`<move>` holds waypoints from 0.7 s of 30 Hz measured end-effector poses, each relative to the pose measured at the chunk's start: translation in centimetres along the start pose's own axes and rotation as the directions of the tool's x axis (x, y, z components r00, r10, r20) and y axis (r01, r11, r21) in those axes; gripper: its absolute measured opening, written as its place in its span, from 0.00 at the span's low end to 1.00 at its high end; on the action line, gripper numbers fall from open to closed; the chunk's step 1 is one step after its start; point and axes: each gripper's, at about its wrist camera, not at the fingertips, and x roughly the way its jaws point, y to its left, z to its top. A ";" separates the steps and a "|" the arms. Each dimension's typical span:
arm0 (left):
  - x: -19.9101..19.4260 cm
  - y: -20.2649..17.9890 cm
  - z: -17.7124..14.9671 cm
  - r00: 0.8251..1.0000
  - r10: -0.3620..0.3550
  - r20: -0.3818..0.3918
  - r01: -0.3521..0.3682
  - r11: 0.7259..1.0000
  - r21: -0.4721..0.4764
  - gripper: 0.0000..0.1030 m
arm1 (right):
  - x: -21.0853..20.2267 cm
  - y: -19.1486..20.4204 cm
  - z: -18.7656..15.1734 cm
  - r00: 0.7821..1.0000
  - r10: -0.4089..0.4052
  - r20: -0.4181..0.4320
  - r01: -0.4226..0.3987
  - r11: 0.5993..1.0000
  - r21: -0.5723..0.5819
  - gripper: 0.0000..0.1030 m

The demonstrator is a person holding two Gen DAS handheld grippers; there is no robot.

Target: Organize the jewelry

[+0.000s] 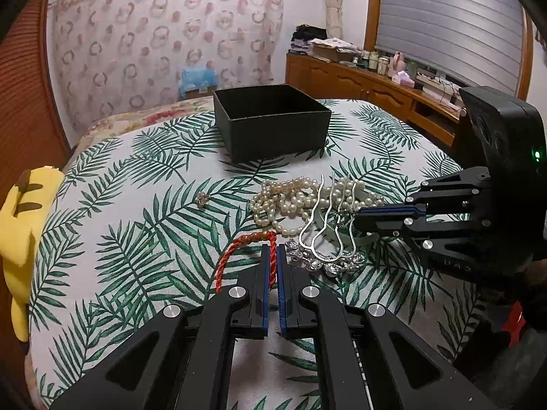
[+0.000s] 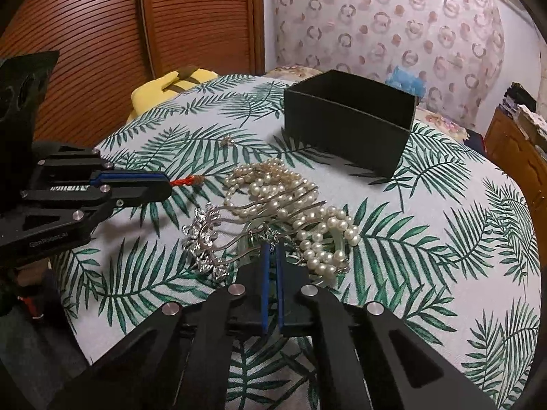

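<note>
A pile of jewelry lies on the leaf-print cloth (image 1: pixel 136 239): a pearl necklace (image 1: pixel 290 198) (image 2: pixel 307 225), a silver hair comb (image 1: pixel 324 235) (image 2: pixel 205 239) with a jewelled head, and a pale green bangle (image 2: pixel 338 242) underneath. My left gripper (image 1: pixel 271 251) (image 2: pixel 167 186) is shut on a red braided cord (image 1: pixel 253 239) (image 2: pixel 184 181) at the pile's near left. My right gripper (image 2: pixel 272 246) (image 1: pixel 357 213) is shut with its tips in the pile by the comb's prongs; I cannot tell what it pinches. An open black box (image 1: pixel 273 119) (image 2: pixel 348 116) stands behind the pile.
A small ring-like piece (image 1: pixel 202 200) (image 2: pixel 227 141) lies alone left of the pearls. A yellow plush (image 1: pixel 24 225) (image 2: pixel 164 85) sits at the cloth's left edge. A wooden cabinet (image 1: pixel 359 82) with clutter runs along the window side.
</note>
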 end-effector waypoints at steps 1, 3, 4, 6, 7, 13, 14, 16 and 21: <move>0.0 0.0 0.0 1.000 0.000 0.000 0.000 1.000 0.000 0.03 | 0.0 -0.1 0.1 1.000 0.000 0.001 0.000 1.000 0.000 0.04; 0.0 0.0 0.0 1.000 -0.001 0.000 0.001 1.000 0.001 0.03 | 0.0 0.0 0.3 1.000 0.000 0.004 0.000 1.000 -0.005 0.04; 0.0 0.0 0.0 1.000 0.000 -0.001 0.000 1.000 0.001 0.03 | 0.0 0.1 0.5 1.000 -0.005 0.009 0.005 1.000 -0.010 0.03; 0.0 0.0 0.0 1.000 0.000 -0.001 0.000 1.000 0.000 0.03 | -0.2 -0.1 0.9 1.000 -0.016 0.023 0.017 1.000 -0.010 0.03; -0.1 0.1 0.0 1.000 0.001 0.000 -0.001 1.000 0.000 0.03 | -0.3 -0.4 1.2 0.999 -0.022 0.030 0.023 1.000 -0.008 0.03; -0.4 0.3 0.2 1.000 0.007 0.008 -0.007 1.000 -0.005 0.03 | -0.7 -1.9 2.5 0.997 -0.053 0.063 0.053 0.999 0.003 0.03; -0.5 0.3 0.3 1.000 0.008 0.010 -0.008 1.000 -0.005 0.03 | -0.8 -2.2 2.8 0.996 -0.060 0.067 0.060 0.998 0.003 0.03; -0.6 0.4 0.7 1.000 0.014 0.017 -0.014 1.000 -0.004 0.03 | -1.2 -2.7 3.1 0.994 -0.069 0.080 0.069 0.998 0.003 0.03; -0.8 0.2 1.9 0.999 0.014 0.047 -0.014 1.000 -0.002 0.03 | -1.8 -3.7 4.0 0.990 -0.096 0.107 0.095 0.995 0.014 0.03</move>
